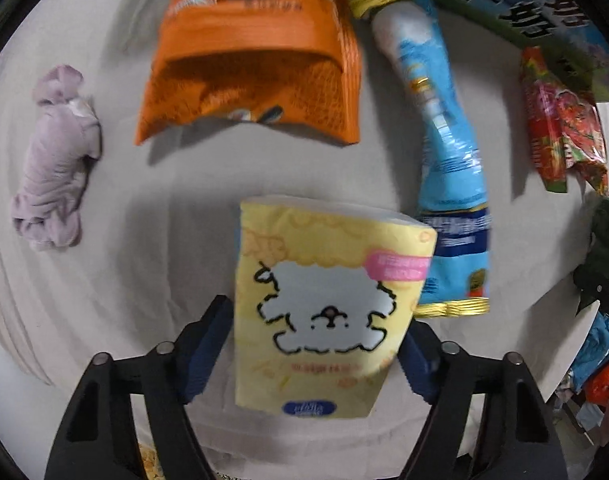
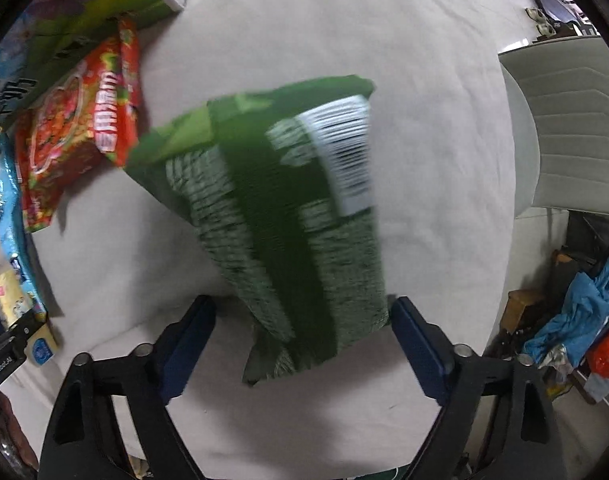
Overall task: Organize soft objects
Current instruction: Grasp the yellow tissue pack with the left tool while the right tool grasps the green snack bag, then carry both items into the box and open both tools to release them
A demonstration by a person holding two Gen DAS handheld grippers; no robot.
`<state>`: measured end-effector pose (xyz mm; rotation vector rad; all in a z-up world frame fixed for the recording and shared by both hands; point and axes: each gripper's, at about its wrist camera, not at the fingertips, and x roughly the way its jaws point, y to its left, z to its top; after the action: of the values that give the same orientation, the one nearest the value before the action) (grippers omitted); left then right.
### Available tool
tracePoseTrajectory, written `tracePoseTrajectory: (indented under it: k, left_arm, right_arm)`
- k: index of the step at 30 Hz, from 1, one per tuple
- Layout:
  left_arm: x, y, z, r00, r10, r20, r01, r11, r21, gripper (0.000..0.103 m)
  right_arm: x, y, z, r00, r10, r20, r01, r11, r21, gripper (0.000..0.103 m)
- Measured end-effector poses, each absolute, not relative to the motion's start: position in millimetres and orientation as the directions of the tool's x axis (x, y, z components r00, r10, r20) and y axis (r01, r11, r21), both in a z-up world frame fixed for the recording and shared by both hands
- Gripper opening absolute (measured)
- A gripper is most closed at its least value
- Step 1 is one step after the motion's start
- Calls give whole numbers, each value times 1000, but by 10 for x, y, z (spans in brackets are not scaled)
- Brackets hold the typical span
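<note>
- Left gripper (image 1: 310, 354) has the yellow tissue pack (image 1: 324, 304) between its blue pads (image 1: 206, 350), held above the pale cloth-covered surface (image 1: 144, 240). The jaws look closed against the pack's sides, so it is being pinched.
- Right gripper (image 2: 300, 344) carries the green snack bag (image 2: 280, 216). The right pad meets the bag's edge, while the left pad (image 2: 188, 344) seems to stand off it. The picture is smeared, so I'd call it a light pinch at best.
- Risk one: that green bag hangs long and floppy ahead of the fingers. With so thin a hold it could swing or slip out.
- Risk two: the tissue pack is soft, so squeezing harder just buckles it, and it could tilt and slide free.
- Risk three: the row ahead is crowded, with the orange bag (image 1: 252, 64), blue packet (image 1: 444, 160) and red packet (image 1: 560, 128) near each other. Setting the pack down carelessly could shove the blue packet, which lies just beside it.
- A lilac cloth bundle (image 1: 52, 160) sits well apart on the left.
- Hard to make out: motion blur wipes out the green bag's print, the cartons along the far edge are cut off, and the clutter beyond the surface's right edge is unreadable.
</note>
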<state>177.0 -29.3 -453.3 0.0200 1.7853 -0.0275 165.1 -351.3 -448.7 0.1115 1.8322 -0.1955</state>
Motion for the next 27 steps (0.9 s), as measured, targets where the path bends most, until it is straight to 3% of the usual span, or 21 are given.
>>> tracePoseTrajectory:
  k: [3,6,8,16,27]
  left_arm:
    - [1746,-325,-4536,-189,-3,-982,40,999,-10,63]
    - [1696,-361,-4485,-174,15,-985,44,999,7,62]
    - [1649,-384,-4406,-163,34,-986,46,999,27,62]
    - [1431,-475,-3836,-117,33,-993,32,999,29,62]
    - [1424,-650,-2490,109,-40,-993,67,997,-33,62]
  right_arm:
    - [1607,-3534,-4574,-262,-24,-965,187,979,-75,75]
    - [1542,-3573,-4548,-253,-22,-967,209,975,-77,61]
    - [1496,-3567,-4544,-246,-29,-969,213,974,-83,57]
    - [1245,-3418,-4052,-238,48,-970,195,981,0,49]
    - [1384,-2985,-2836,-83,156,-984,119,982,145,46]
